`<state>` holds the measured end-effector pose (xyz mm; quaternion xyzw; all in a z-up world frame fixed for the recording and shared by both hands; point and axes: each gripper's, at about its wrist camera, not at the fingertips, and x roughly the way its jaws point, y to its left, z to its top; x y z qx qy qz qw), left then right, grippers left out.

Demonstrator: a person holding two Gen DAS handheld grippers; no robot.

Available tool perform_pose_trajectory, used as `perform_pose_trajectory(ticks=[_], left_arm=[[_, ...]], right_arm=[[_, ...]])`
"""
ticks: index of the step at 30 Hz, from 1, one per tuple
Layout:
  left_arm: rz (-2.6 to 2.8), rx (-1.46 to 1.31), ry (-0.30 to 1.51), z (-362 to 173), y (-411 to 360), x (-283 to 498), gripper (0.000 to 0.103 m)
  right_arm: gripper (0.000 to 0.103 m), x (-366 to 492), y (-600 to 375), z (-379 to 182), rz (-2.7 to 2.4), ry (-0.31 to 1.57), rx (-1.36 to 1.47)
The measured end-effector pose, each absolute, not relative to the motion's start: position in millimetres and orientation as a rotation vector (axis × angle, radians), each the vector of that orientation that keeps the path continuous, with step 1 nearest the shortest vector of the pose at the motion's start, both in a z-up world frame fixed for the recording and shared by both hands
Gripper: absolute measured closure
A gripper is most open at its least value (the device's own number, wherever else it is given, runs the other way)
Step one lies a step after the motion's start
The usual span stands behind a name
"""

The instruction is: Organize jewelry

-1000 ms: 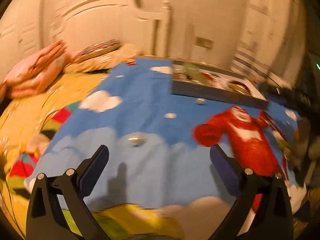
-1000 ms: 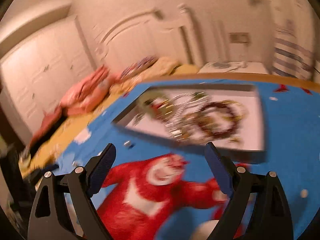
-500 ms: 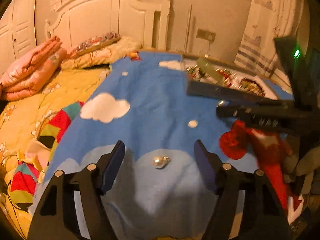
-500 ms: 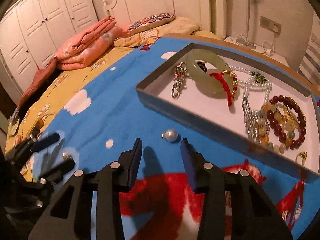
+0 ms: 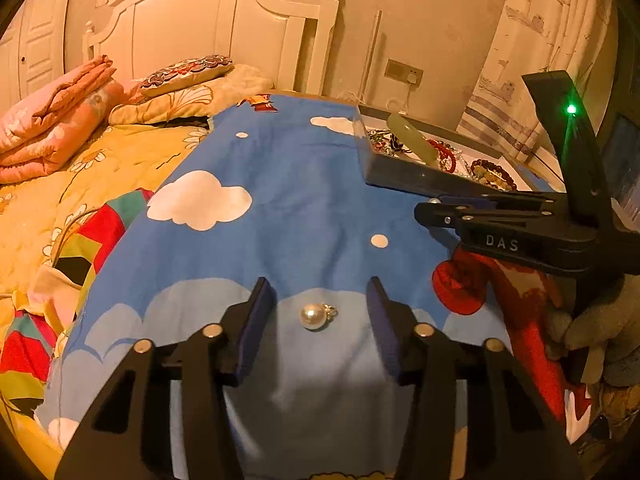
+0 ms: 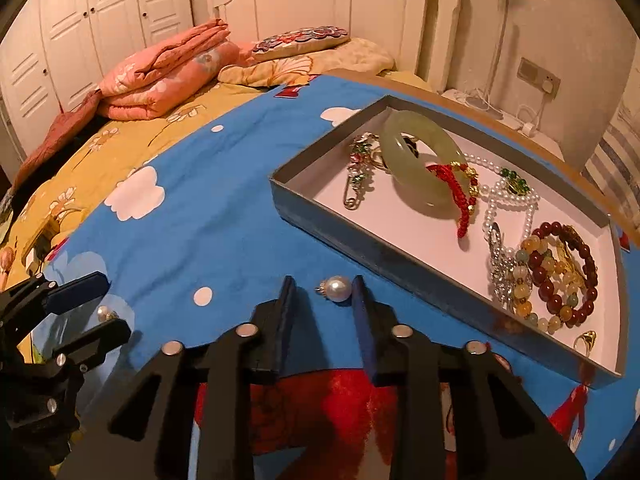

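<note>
Two pearl pendants lie on the blue cartoon bedspread. One pearl (image 5: 314,317) sits between the fingers of my left gripper (image 5: 318,304), whose jaws are closing with clear gaps on both sides. The other pearl (image 6: 338,288) lies at the tips of my right gripper (image 6: 322,290), also closing; it sits close against the right finger (image 6: 360,304) with a gap on the left. In the right wrist view the left gripper (image 6: 108,304) and its pearl (image 6: 105,313) appear at the left. The grey jewelry tray (image 6: 332,220) holds a jade bangle (image 6: 416,160), a pearl necklace (image 6: 508,196) and bead bracelets (image 6: 560,276).
The tray (image 5: 400,178) stands just beyond the right gripper (image 5: 428,210), near the bed's far right edge. Folded pink quilts (image 6: 160,76) and a patterned pillow (image 6: 300,42) lie by the white headboard. A gloved hand (image 5: 600,328) holds the right gripper.
Both grippers have come down toward the bedspread and narrowed their jaws. Each now has a pearl between its fingers. The right one swung from the tray to the pearl in front of it.
</note>
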<state>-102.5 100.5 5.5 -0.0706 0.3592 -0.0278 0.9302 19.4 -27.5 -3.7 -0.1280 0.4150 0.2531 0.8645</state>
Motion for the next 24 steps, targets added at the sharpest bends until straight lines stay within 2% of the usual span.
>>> perform_pose_trajectory(ticks=[1,14,17,18,19,24], left_arm=[[-0.055,-0.137,0.736,5,99,-102,0.061],[-0.053,-0.111,0.729,3,101,-107,0.064],[-0.037,-0.092,0.731,3,101,-107,0.074],[-0.021,-0.076,0.732,2,101,-107,0.083],[-0.011,-0.061,0.733,3,100,-107,0.088],[-0.002,-0.028,0.725,2,98,-111,0.09]], right_arm=[[0.082,19,-27,-4,0.533,0.868,-0.269],[0.082,18,-42,2,0.569,0.862,-0.165],[0.082,19,-42,3,0.572,0.86,-0.165],[0.082,19,-43,3,0.573,0.86,-0.162],[0.082,20,-44,3,0.573,0.86,-0.156],[0.082,19,-47,5,0.576,0.849,-0.138]])
